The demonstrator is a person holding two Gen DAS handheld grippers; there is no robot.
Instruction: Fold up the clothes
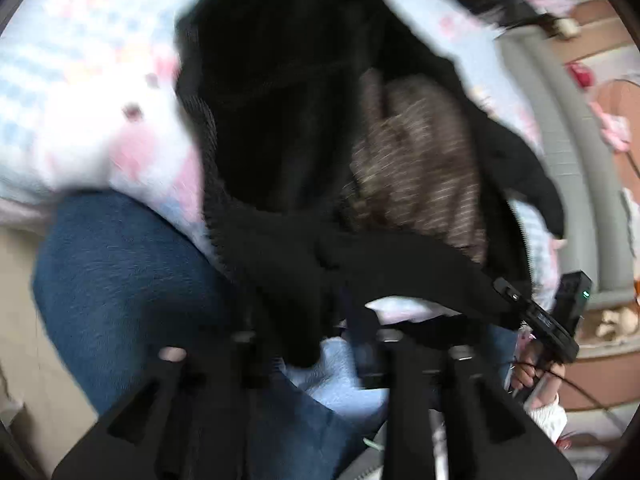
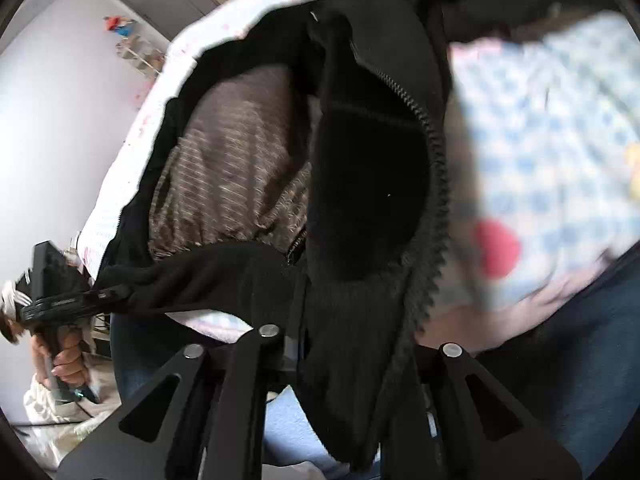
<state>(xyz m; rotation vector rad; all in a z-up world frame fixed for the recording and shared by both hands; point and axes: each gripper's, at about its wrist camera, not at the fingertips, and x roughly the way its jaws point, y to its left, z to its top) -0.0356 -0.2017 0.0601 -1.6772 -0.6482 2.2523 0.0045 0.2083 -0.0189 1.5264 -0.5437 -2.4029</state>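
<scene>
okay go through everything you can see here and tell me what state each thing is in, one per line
black jacket: unzipped, lifted, held stretched between both grippers
zipper: open
striped brown lining: exposed, facing the cameras
left gripper: shut on the jacket edge
right gripper: shut on the jacket edge
patterned bedding: spread beneath, blurred

In the left wrist view the jacket (image 1: pixel 280 128) hangs over the bed (image 1: pixel 80 80), which spreads from nine to one o'clock behind it. The lining (image 1: pixel 420 168) sits inside at three o'clock; a knee (image 1: pixel 120 280) lies at eight o'clock, the right tongs (image 1: pixel 516 300) at four o'clock.
</scene>
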